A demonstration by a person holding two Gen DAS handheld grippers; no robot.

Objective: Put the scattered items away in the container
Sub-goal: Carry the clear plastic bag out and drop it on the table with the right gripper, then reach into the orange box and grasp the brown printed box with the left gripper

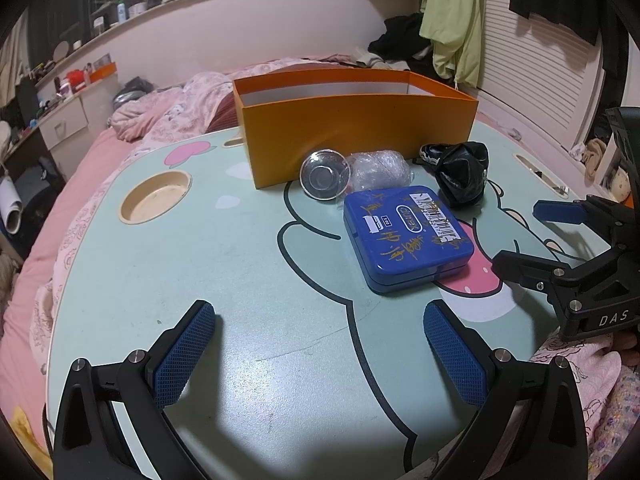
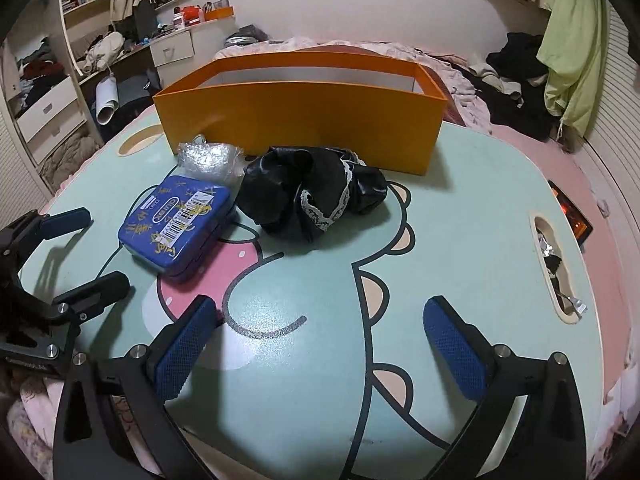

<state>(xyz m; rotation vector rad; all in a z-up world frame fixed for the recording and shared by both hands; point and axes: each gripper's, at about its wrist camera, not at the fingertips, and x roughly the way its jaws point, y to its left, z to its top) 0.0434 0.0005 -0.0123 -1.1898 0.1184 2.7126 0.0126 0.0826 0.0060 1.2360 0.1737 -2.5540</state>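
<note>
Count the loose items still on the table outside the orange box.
4: clear glass bowl and bubble-wrap bundle against the orange box, blue tin in front, black bundle beside them. Box interior hidden.

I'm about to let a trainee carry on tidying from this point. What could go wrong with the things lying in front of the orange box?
1. The clear glass dish leans against the orange box, touching the plastic-wrapped bundle; pulling the bundle may roll it.
2. The black lace-trimmed cloth is limp and could snag on the box rim.
3. The blue tin is wide and flat; the open right gripper may slip off it.
</note>
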